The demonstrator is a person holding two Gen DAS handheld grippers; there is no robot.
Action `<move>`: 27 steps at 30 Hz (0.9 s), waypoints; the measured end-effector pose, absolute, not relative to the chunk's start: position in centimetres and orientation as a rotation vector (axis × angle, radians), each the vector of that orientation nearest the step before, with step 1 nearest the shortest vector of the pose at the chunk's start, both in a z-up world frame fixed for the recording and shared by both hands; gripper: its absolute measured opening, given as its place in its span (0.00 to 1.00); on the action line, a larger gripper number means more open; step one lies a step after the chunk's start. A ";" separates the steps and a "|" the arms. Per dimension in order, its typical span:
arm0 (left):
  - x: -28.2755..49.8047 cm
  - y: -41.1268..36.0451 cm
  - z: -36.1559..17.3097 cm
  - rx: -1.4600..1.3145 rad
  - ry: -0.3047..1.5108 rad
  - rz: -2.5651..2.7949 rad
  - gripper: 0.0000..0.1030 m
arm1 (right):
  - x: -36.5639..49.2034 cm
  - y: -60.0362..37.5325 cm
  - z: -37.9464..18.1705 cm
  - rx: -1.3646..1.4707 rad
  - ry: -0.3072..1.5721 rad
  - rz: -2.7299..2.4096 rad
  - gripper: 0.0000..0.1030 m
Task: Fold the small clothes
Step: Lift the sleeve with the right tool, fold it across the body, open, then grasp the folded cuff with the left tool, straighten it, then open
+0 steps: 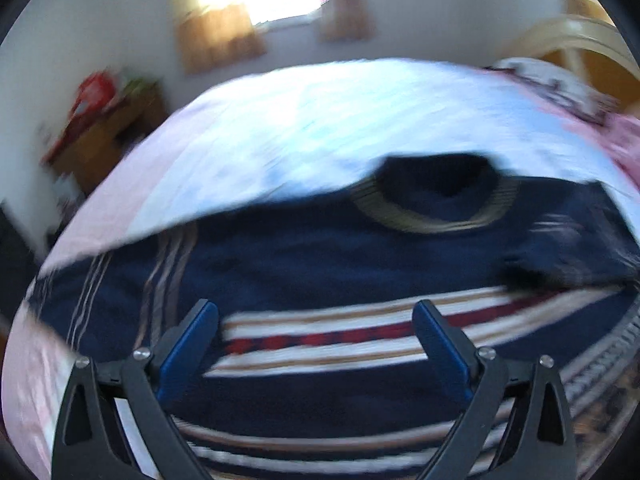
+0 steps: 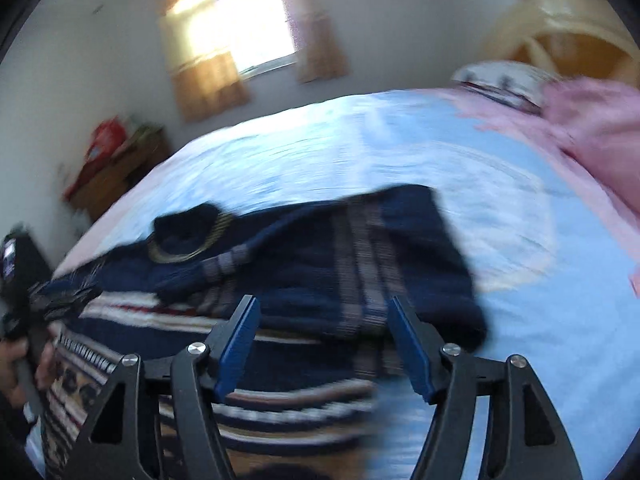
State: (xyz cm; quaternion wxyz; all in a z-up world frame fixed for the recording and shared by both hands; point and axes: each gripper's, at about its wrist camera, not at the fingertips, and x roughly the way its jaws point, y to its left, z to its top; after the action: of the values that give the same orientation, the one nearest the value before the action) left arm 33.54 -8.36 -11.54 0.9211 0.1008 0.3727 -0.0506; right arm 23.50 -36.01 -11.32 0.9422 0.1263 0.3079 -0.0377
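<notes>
A navy knit sweater [image 1: 320,256] with white, tan and red stripes lies flat on the bed, neck opening [image 1: 432,196] away from me. My left gripper [image 1: 316,320] is open just above its chest stripes and holds nothing. In the right wrist view the sweater [image 2: 304,272] has its right sleeve [image 2: 400,256] folded across the body. My right gripper [image 2: 322,316] is open above that folded part and holds nothing. The left gripper's handle and the hand on it [image 2: 24,320] show at the left edge. Both views are motion-blurred.
The bed has a light blue and pink cover [image 2: 440,168]. Pink cloth [image 2: 592,128] and a patterned pillow [image 2: 504,76] lie at its far right. A wooden bedside cabinet [image 2: 116,168] with red items stands at the left wall under a curtained window [image 2: 236,28].
</notes>
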 end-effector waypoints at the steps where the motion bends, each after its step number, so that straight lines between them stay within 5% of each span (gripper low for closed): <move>1: 33.2 -10.0 -11.1 0.241 0.754 -0.146 0.97 | 23.3 -36.9 -11.6 0.290 0.624 -0.094 0.65; 11: 33.9 -21.8 -15.6 0.594 0.738 -0.255 0.97 | 22.4 -39.0 -12.5 0.371 0.591 -0.090 0.66; 18: 39.2 -18.4 -13.4 0.402 0.768 -0.094 0.96 | 22.7 -38.9 -12.9 0.375 0.631 -0.089 0.66; 23: 39.3 -17.5 -15.3 0.284 0.915 -0.232 0.61 | 22.8 -38.5 -13.0 0.356 0.638 -0.095 0.66; 27: 39.4 -18.1 -15.3 0.210 0.957 -0.279 0.47 | 23.2 -38.6 -13.3 0.362 0.660 -0.105 0.66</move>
State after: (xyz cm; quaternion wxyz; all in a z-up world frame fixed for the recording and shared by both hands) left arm 39.37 -18.07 -15.34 0.8729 0.1004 0.4583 -0.1337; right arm 23.16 -38.62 -13.34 0.9286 0.1766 0.3222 -0.0510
